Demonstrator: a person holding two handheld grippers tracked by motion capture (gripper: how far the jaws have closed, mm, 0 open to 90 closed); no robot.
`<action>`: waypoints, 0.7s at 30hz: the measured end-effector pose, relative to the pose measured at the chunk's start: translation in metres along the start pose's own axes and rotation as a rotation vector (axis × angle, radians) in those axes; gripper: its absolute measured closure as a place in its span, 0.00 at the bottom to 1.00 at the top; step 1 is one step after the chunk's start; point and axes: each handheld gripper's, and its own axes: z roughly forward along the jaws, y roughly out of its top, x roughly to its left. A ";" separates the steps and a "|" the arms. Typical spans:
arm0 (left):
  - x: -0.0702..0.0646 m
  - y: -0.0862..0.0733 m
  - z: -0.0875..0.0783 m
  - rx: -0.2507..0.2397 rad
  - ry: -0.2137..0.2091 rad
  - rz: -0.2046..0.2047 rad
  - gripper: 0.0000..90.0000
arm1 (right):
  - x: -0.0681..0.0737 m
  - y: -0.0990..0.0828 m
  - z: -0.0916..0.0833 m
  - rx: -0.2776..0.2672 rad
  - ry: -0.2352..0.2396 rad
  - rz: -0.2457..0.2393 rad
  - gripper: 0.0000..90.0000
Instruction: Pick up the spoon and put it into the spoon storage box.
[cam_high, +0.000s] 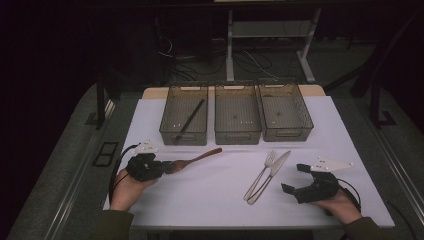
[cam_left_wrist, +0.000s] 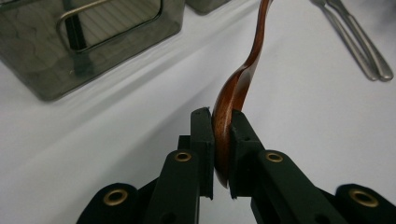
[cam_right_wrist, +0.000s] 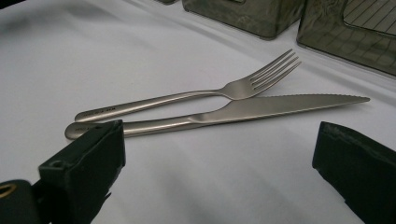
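White cloth covers the tabletop, with a dark floor and desk legs behind it. At the near left, the left claw is clamped on the bowl of a brown wooden spoon; in the left gripper view its two black pads press the bowl's edges from either side, and the handle runs away from the claw toward the far right, pointing at the trays. Along the far edge stand three smoky see-through trays side by side: the left tray holds a dark stick-like utensil lying at a slant, then the middle tray and the right tray. Right of centre, near the front, a metal fork and a metal knife lie together on the cloth, their handles touching at the near end. At the near right, the right claw has its jaws wide apart, gripping nothing, just beside the knife and fork, with both pieces framed between the jaws in the right gripper view.
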 end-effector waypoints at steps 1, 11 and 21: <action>-0.001 0.001 0.000 -0.004 -0.004 -0.002 0.91 | 0.000 0.000 0.000 0.001 0.001 0.000 0.02; -0.011 0.014 0.005 -0.048 -0.007 -0.002 0.91 | -0.002 0.000 -0.001 -0.004 0.004 0.006 0.02; -0.017 0.027 0.008 -0.096 -0.001 -0.023 0.91 | -0.003 0.000 -0.001 -0.005 0.004 0.004 0.02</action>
